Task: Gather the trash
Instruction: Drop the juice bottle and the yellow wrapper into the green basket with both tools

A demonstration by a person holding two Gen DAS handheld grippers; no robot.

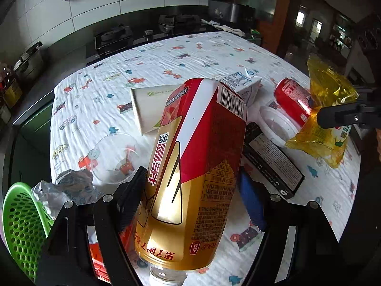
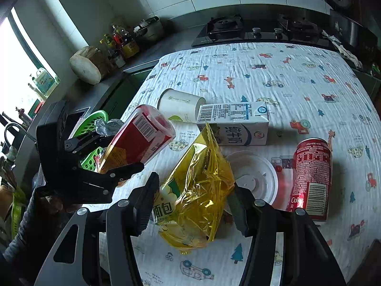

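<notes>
Red-and-gold drink bottle [image 1: 193,166] sitting pinched between the left gripper [image 1: 190,188] jaws, lifted clear of the worktop [image 1: 166,54], long axis running along the jaws and tilting up and away, cap end nearest the wrist. Green basket [image 1: 21,224] lying just beside the bottle, toward its cap end and off the worktop edge, already holding crumpled foil [image 1: 69,186]. Judging the coming move as a short swing of the bottle toward that basket, then release; left hand being much the nearer to it.

Yellow bread bag [image 2: 197,190] hanging on the bottle's other side, away from the basket, pinched between the right gripper [image 2: 193,205] jaws, jaws pressed in on the crinkled film. Red cola can [image 2: 312,178], white lid [image 2: 257,178], milk carton [image 2: 235,126] and paper cup [image 2: 178,104] lying beyond the bottle on the worktop, untouched. Risk: bag swinging into the bottle's path if both hands are heading basketward together.
</notes>
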